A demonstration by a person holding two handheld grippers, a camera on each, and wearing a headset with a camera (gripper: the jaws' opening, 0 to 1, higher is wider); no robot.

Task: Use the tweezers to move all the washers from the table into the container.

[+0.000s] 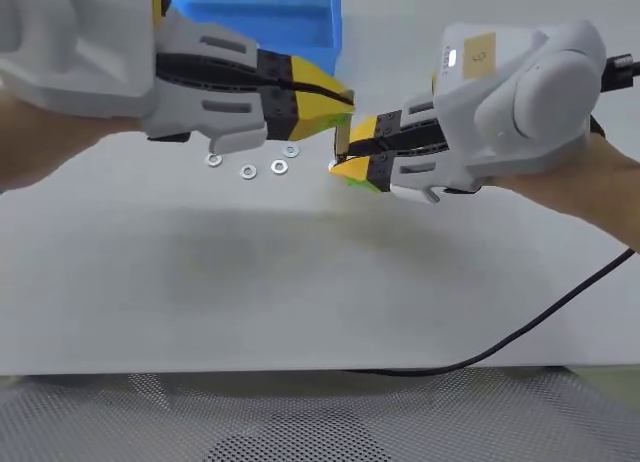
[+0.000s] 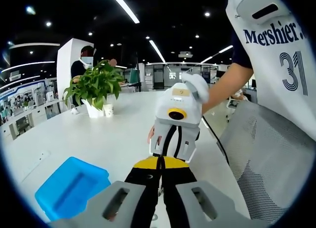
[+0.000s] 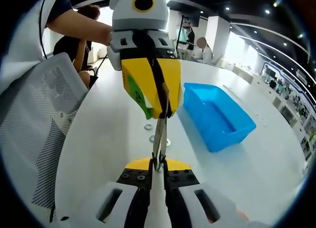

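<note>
L gripper (image 1: 345,100), R gripper (image 1: 345,162) both clamp 1 tweezers (image 1: 342,137) | washers (image 1: 248,171) – 4, poss. 5 | 1 container (image 1: 290,22)

Table (image 1: 300,282): container (image 1: 270,17) at far edge, behind the left gripper (image 1: 345,97). Left gripper comes in from left, right gripper (image 1: 340,165) from right, tips facing, left's slightly behind right's. Tweezers (image 1: 342,134) run between them, one end in the right jaws, the other at the seam of the left jaws. Four washers (image 1: 248,171) lie on the table in a loose row, just left of the right gripper's tip, before the container. Cable (image 1: 540,322) trails across near right. Chair (image 1: 300,422) sits before the near edge.
</note>
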